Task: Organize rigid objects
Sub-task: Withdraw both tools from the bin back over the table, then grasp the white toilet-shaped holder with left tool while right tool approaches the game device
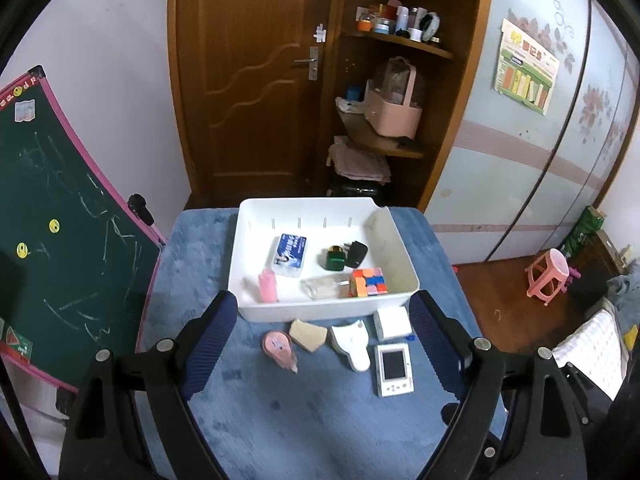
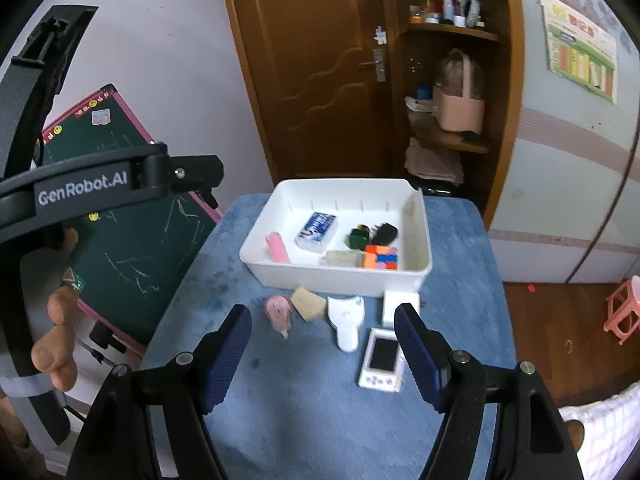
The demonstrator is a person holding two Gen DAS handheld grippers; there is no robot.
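Both grippers, left (image 1: 322, 330) and right (image 2: 323, 334), hover jaws open, empty; five items left on tabletop (image 2: 304, 408) near bin (image 2: 340, 280). Next: grab handheld console (image 2: 382, 360).

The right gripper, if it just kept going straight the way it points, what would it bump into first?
Probably the white scoop-shaped tool, lying on the blue mat between the open fingers of the right gripper. The white tray sits beyond it. Depth is hard to judge here.
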